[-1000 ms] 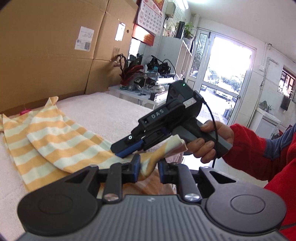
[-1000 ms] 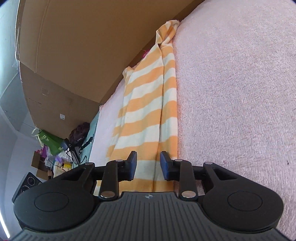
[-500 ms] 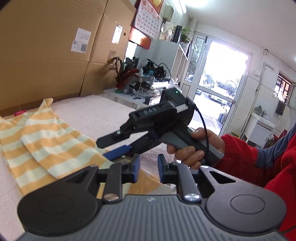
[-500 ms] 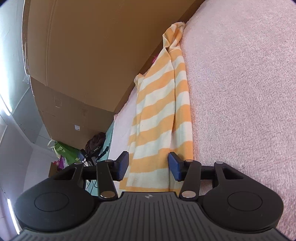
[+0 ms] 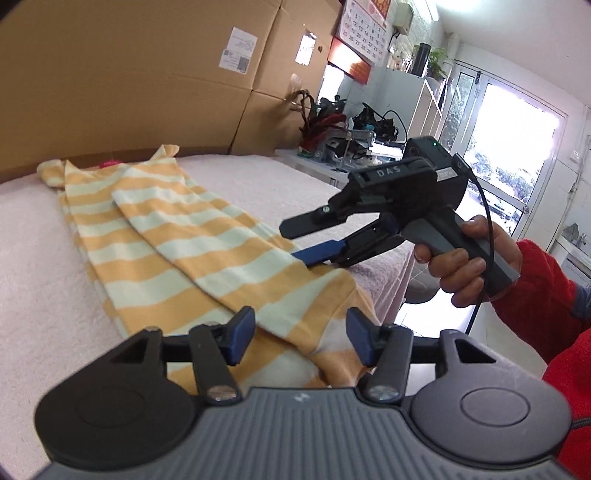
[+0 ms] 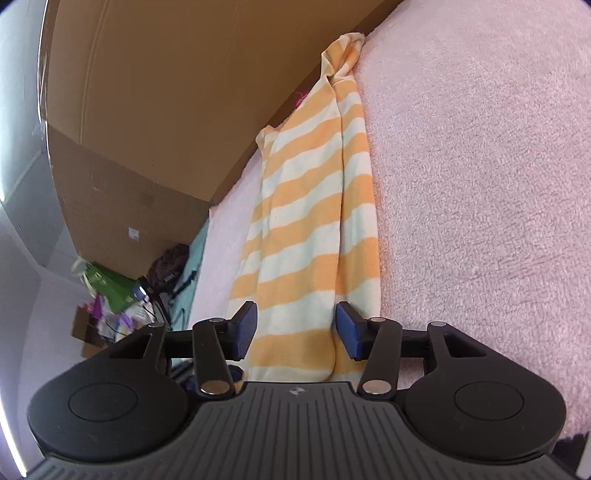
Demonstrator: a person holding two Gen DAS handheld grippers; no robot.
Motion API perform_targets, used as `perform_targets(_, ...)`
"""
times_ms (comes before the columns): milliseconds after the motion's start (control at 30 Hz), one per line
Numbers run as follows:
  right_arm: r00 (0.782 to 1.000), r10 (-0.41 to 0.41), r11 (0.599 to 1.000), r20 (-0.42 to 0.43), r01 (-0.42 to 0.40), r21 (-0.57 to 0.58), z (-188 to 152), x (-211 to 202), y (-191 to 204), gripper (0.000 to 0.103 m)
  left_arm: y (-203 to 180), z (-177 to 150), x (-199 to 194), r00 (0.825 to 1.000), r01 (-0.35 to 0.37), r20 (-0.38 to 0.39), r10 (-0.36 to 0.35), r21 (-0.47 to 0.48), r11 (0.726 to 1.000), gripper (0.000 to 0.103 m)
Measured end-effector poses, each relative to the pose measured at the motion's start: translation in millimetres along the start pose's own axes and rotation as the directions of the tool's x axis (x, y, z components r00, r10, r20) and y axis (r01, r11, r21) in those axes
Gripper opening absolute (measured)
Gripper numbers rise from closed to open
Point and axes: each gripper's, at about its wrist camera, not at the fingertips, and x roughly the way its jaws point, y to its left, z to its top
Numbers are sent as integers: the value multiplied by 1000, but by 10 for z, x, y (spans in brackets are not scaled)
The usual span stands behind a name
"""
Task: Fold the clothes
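1. The striped garment (image 5: 207,236) has just been released by both grippers; it lies lengthwise-folded on the pink-covered counter (image 6: 480,184).
2. Left gripper (image 5: 299,334) and right gripper (image 6: 295,328) jaws are spread, empty; a crosswise fold seems due.

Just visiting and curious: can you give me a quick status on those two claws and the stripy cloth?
Left gripper open, right gripper open. Orange-and-white striped garment lies folded lengthwise on pink towel surface. Nothing in the way.

Large cardboard boxes (image 5: 147,74) line the wall behind the pink-covered desk (image 6: 480,184). A wall calendar (image 5: 364,27) hangs above. Daylight enters through glass doors (image 5: 509,155).
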Motion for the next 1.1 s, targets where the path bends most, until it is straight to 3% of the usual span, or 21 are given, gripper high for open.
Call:
perform_targets(67,1000,-4,1000,25,5,-15,1,73,-53,6,-4,18,79,1000,-21,-7,21,2,1000,57)
perform_targets(167,997,55,998,62,-55,4,-39,0,-115,4,-46,41,78,1000,-8,5,8,13,1000,57)
perform_targets(267,990,78,995,120,-70,-71,-186,-313,73,4,-120,58,34,1000,18,22,-19,33,999,57)
perform_targets(300,988,64,994,137,-50,-97,-241,-405,130,4,-145,63,19,999,27,27,-28,39,999,65)
perform_targets(367,988,-3,990,157,25,-136,-336,-467,162,15,-187,46,33,999,28,28,-30,61,998,81)
perform_targets(400,988,-7,991,154,28,-132,-370,-446,121,23,-203,24,61,999,22,23,-24,75,997,81)
perform_targets(433,988,1,993,152,16,-115,-399,-419,67,37,-181,6,122,1000,13,3,-13,70,997,81)
perform_targets(500,989,19,996,149,-5,-94,-447,-395,-4,39,-131,-23,216,1000,-3,-24,4,50,999,77)
perform_targets(600,989,26,994,148,-9,-112,-482,-463,21,47,-122,13,140,1000,-2,-4,3,26,1000,77)
perform_targets(767,990,20,995,143,-6,-100,-439,-444,-22,40,-165,131,102,998,-40,48,37,47,998,77)
perform_targets(867,964,-43,988,262,80,-130,-275,-569,81,47,-191,240,176,997,-15,78,11,45,999,79)
perform_targets(900,957,-44,983,286,92,-160,-200,-582,138,47,-207,274,208,996,-4,88,0,48,999,84)
perform_targets(933,964,-4,980,267,57,-190,-101,-540,192,47,-224,307,243,995,6,97,-11,52,999,87)
perform_targets(1000,984,84,978,158,-51,-202,96,-265,254,51,-274,294,443,999,4,40,-8,84,996,88)
perform_targets(1033,992,82,978,96,-61,-200,194,-74,271,59,-297,278,550,1000,1,2,-1,100,995,88)
perform_targets(1100,1000,19,975,-6,-20,-220,408,340,286,61,-313,207,714,997,-27,-62,35,128,991,88)
